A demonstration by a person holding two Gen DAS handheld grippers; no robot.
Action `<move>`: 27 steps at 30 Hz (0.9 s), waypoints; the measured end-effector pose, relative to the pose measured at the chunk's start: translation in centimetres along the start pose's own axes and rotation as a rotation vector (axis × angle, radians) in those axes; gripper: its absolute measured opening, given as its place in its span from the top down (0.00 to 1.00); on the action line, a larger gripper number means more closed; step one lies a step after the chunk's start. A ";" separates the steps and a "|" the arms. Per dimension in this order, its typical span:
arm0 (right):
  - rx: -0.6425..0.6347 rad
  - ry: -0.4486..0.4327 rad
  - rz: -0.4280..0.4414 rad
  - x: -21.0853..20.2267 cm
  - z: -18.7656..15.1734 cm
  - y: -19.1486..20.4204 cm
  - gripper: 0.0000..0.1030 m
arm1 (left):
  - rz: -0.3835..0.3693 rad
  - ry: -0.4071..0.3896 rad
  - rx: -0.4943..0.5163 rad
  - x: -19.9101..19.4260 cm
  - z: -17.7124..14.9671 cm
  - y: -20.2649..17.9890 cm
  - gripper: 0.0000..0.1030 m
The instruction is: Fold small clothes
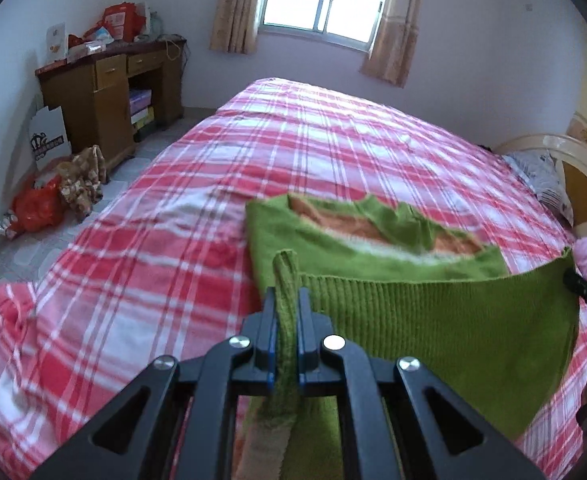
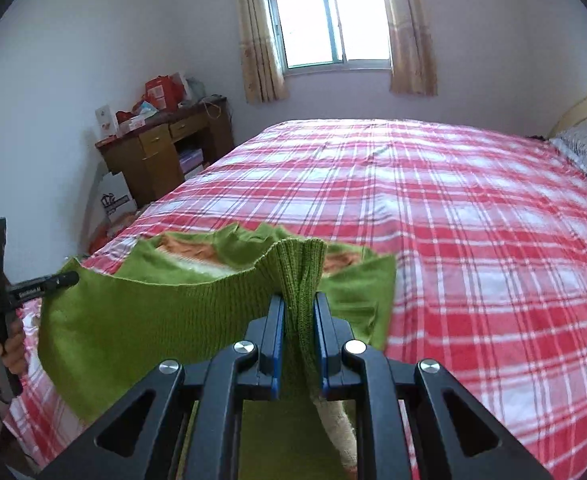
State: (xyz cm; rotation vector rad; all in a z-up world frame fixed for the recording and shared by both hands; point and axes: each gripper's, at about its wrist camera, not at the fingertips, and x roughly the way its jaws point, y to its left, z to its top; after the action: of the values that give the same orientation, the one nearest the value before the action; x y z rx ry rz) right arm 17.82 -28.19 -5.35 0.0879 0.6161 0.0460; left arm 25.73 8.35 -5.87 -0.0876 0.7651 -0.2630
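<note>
Green knit sweater (image 1: 433, 320), ribbed hem lifted above bed

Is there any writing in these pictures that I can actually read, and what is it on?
White lettering on the left gripper: too blurred to read.
Crown logo with a text band on the white box by the desk: too small to read.
Printing on the red packages atop the desk: too blurred to read.

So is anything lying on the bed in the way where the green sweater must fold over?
Nothing visible. Both grippers, left and right, pinch the sweater hem, and the checked bedsheet beyond it looks bare.
</note>
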 end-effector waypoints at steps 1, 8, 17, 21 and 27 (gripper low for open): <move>-0.008 -0.004 -0.012 0.4 0.4 0.0 0.87 | 0.004 -0.004 0.000 0.3 0.4 -0.1 0.93; -0.045 -0.009 -0.069 4.5 3.4 -0.9 0.87 | 0.032 -0.019 -0.002 4.1 4.6 -0.9 0.94; -0.047 0.011 -0.186 12.5 6.5 -3.6 0.88 | 0.084 -0.015 0.004 10.7 9.0 -2.7 0.94; -0.062 0.016 -0.238 14.9 6.3 -4.5 0.88 | 0.126 -0.006 0.027 13.6 9.9 -3.7 0.94; -0.064 0.096 -0.289 18.3 4.7 -6.0 0.88 | 0.197 0.045 0.031 17.4 9.8 -4.0 0.94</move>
State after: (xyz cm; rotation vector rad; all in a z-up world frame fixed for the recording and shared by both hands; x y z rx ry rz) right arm 35.55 -33.17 -12.64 -0.0665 0.7178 -0.2105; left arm 43.70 -0.27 -9.82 0.0234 0.8079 -0.0900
